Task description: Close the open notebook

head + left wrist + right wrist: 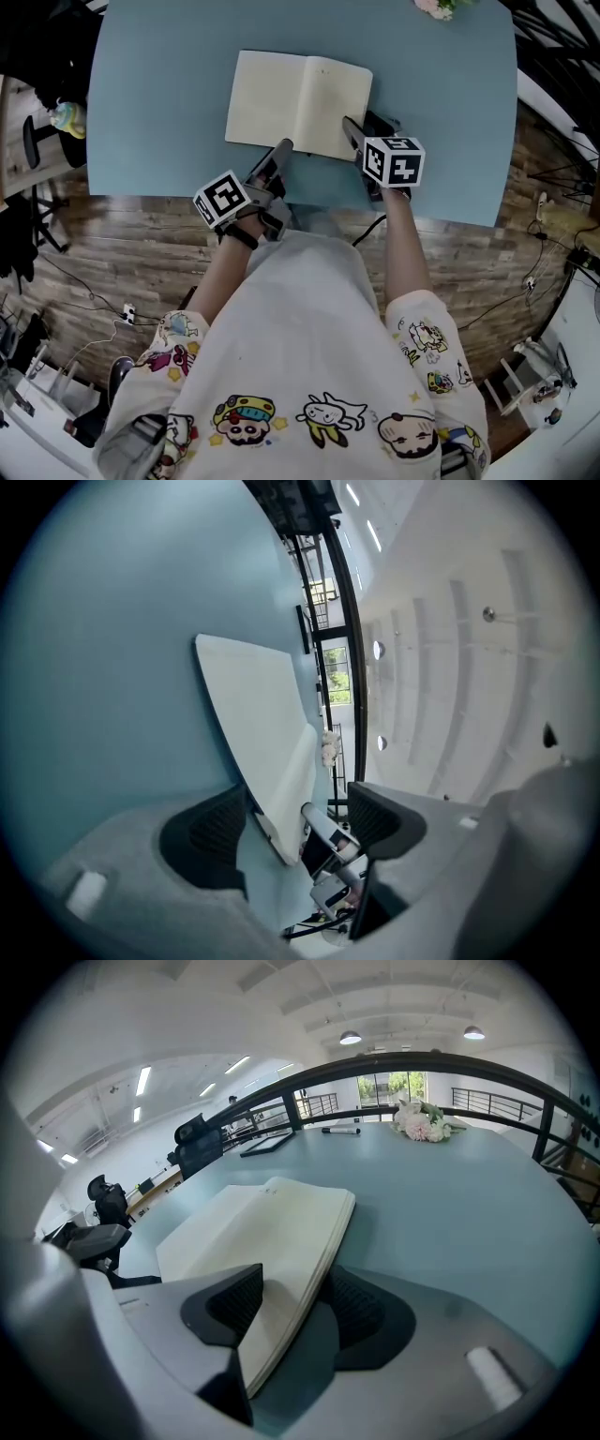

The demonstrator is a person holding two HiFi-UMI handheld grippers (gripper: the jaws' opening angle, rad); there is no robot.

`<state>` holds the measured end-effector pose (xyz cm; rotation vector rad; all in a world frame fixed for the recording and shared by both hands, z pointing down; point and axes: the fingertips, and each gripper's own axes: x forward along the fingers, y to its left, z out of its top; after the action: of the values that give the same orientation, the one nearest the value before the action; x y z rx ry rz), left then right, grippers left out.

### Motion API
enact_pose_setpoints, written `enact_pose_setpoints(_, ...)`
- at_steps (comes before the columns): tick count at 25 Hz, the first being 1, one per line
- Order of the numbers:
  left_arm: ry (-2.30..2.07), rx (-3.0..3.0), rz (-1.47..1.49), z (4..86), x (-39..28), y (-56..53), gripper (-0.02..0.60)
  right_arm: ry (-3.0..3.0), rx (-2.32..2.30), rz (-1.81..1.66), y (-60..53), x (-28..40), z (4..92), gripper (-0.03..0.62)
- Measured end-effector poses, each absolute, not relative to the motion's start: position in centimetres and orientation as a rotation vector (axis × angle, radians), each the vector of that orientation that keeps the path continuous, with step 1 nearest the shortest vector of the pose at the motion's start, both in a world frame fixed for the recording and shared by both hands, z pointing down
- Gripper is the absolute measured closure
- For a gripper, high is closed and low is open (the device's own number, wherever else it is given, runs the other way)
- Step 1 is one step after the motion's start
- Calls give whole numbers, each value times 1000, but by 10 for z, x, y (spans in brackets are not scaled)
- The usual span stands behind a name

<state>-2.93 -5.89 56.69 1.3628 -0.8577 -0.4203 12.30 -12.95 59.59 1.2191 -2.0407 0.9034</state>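
— Tongs first: state of each?
— Found right gripper (pixel 295 1302) clamped on the right-hand stack of pages of the notebook (pixel 298 101), one pad on the top page, the other under the cover. Found left gripper (pixel 300 822) with jaws wide apart and nothing pressed, tips at the notebook's lower edge near the spine.
— Position of the notebook?
— Lies open, upper centre of the head view, on the blue table (pixel 159 94).
— Step in hand?
— Judged as the start of the fold: right half gripped, not yet swung over.
— Requirement for the next move?
— Calls for lifting that half and swinging it over the spine toward frame left, while keeping the open left jaws clear of the descending cover.
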Motion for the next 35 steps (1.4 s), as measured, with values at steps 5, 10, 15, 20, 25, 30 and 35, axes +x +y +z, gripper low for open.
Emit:
enact_pose_setpoints(5,-861,1392,-440,564,-31,-59,239,-2059,1181,884,-130,124,596,355)
enact_pose_setpoints(10,-883,1415,-449,561,-44,-60,239,-2059,1170,883,-130,121,595,355)
enact_pose_setpoints(15,-858,1322,-583,555,-42,-66,241,-2059,1158,886,-128,123,595,356)
enact_pose_setpoints(20,-819,1217,-656,558,-43,-69,241,-2063,1160,884,-127,128,596,356)
enact_pose_setpoints(25,-845,1265,-686,551,-57,-79,239,-2067,1150,890,-128,126,596,358)
enact_pose_setpoints(30,-930,1352,-632,553,-84,-98,241,-2065,1148,890,-128,126,596,358)
enact_pose_setpoints(35,-981,1449,-532,558,-96,-115,275,-2064,1151,893,-127,127,596,358)
